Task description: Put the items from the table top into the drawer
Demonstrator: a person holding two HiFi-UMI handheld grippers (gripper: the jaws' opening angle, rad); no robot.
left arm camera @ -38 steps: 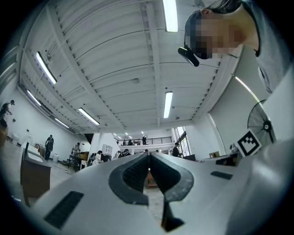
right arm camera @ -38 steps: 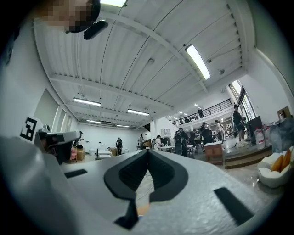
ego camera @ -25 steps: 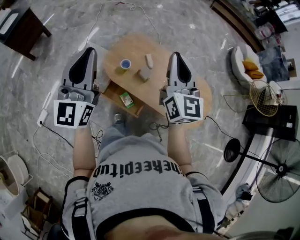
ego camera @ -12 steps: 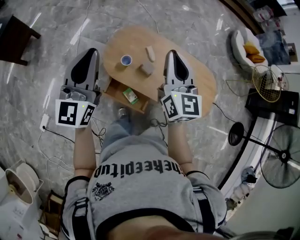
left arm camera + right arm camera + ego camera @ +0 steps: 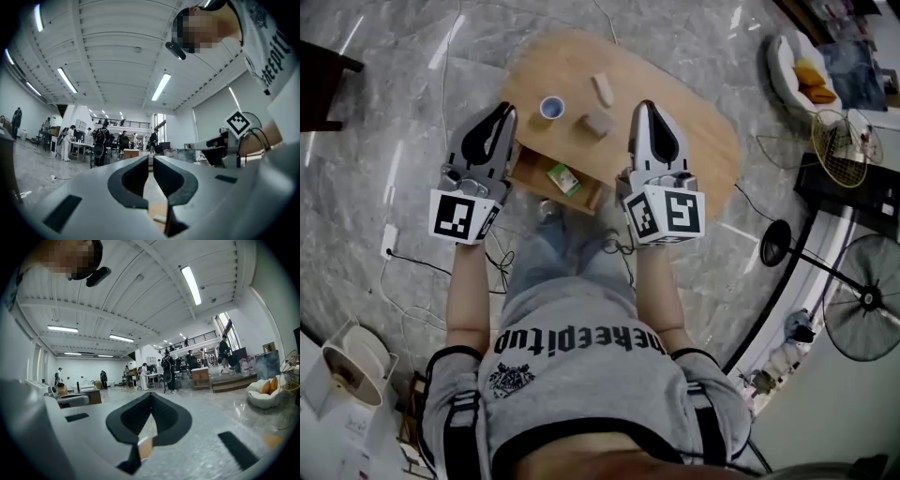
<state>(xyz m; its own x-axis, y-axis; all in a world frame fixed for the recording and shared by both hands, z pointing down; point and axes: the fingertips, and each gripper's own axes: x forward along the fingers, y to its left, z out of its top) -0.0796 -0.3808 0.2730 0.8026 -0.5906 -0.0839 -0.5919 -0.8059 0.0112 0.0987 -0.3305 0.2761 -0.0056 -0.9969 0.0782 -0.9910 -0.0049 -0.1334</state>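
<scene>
An oval wooden table (image 5: 694,131) carries a blue-and-white cup (image 5: 551,107), a pale beige block (image 5: 602,90) and a brownish cube (image 5: 598,123). Under its near edge a drawer (image 5: 532,171) stands pulled out, with a green packet (image 5: 562,178) inside. My left gripper (image 5: 505,112) (image 5: 151,159) is shut and empty, its tip at the table's left edge, beside the cup and above the drawer's left end. My right gripper (image 5: 644,107) (image 5: 151,393) is also shut and empty, over the table's near side, just right of the cube.
Cables (image 5: 403,253) trail over the marble floor on the left. A white armchair with orange cushions (image 5: 802,70), a wire basket (image 5: 839,141), a black stand (image 5: 773,239) and a fan (image 5: 867,323) are to the right. A dark side table (image 5: 319,80) stands far left.
Both grippers have come lower and closer to the table. The left one has shifted right, from over the floor to the table's left edge above the drawer. Both stay shut.
</scene>
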